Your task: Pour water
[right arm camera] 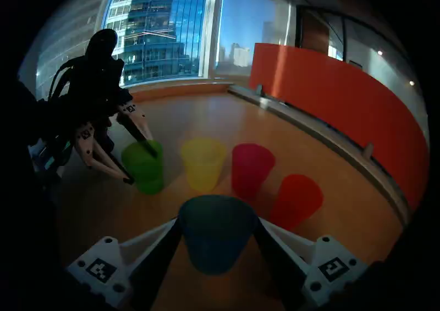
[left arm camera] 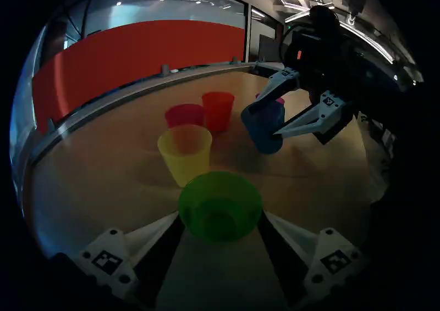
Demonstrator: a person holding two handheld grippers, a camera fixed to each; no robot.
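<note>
The green cup (left arm camera: pixel 220 206), yellow cup (left arm camera: pixel 185 153) and blue cup (right arm camera: pixel 215 231) look like translucent, smooth plastic. The table (left arm camera: pixel 308 173) is light wood with a soft sheen, probably laminate.

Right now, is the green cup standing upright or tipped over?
Upright: the green cup sits mouth up, base down, in the left gripper. Whether it holds water, I cannot tell.

Yellow cup (left arm camera: pixel 185 153), pink cup (left arm camera: pixel 184 116) and orange cup (left arm camera: pixel 218 110) crowd the table (left arm camera: pixel 99 184); bare wood around.
</note>
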